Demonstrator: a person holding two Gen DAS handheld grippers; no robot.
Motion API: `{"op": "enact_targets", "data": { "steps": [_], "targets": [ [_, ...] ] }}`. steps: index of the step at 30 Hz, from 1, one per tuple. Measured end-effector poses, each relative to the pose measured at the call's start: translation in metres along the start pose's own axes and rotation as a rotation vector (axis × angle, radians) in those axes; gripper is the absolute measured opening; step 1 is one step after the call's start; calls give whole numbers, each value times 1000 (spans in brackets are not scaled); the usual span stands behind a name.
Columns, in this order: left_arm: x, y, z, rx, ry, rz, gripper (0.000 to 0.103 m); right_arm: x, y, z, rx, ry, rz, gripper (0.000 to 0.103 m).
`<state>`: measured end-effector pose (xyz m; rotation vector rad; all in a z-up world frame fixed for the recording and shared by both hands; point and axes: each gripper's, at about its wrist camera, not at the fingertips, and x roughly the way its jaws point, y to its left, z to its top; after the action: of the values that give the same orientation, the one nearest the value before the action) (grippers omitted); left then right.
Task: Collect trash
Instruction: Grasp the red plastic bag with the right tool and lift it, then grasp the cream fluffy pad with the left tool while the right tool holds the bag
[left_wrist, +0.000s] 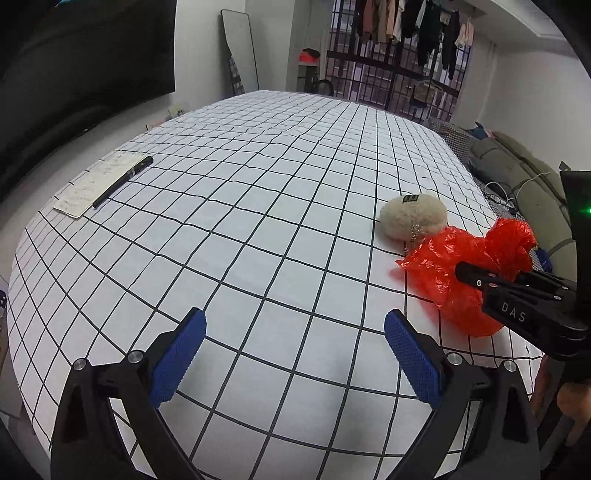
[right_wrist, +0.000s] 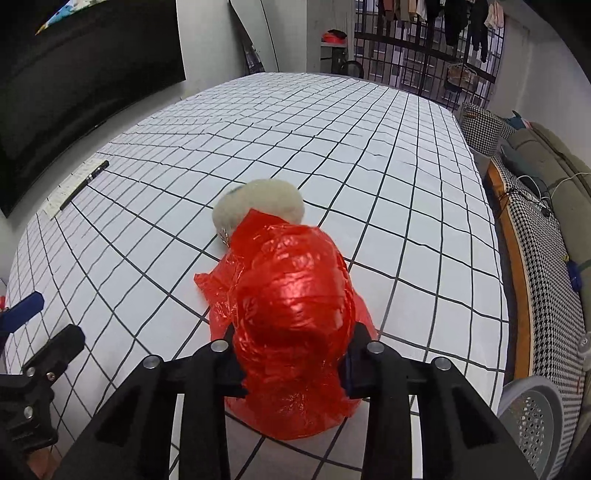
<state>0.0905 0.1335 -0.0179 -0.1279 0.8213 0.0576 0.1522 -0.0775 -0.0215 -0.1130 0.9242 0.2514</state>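
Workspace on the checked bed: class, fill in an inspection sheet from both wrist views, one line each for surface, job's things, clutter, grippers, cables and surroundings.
Surface: white bedsheet with a black grid, lightly creased.
Job's things: crumpled red plastic bag near the bed's right edge.
Clutter: fluffy cream plush beside the bag; black pen lying on a sheet of paper at the far left.
Grippers: right gripper closed on the bag; left gripper open over bare sheet, nothing between its blue pads.
Cables: white and dark cords on the sofa.
Surroundings: dark screen, leaning mirror, hanging clothes, perforated basket.
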Motion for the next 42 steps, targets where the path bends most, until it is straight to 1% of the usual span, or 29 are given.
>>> {"op": "enact_targets", "data": {
  "steps": [8,13,22,28,33,35,39,42],
  "targets": [
    [-7,-10,-1,13,-3,-15,95,-40,-11,-6,44,-64,12,32],
    [-11,-18,-2,24,-2,-23,95,-59,-25,-18,81,-91,3,32],
    [-14,-43,5,55,-3,-49,95,-76,-55,-48,151,-93,-34,32],
    [-15,-64,22,78,-10,-59,95,-89,-83,-65,209,-105,-54,32],
    [-8,-82,34,101,-12,-56,95,-102,-103,-79,262,-108,-56,32],
    [-1,-89,38,106,4,-55,95,-106,-107,-82,273,-110,-50,32],
    [10,-100,45,107,44,-78,95,-112,-112,-87,278,-116,-50,32],
    [17,-108,49,122,49,-64,95,-113,-114,-90,286,-117,-51,32]
  ]
}}
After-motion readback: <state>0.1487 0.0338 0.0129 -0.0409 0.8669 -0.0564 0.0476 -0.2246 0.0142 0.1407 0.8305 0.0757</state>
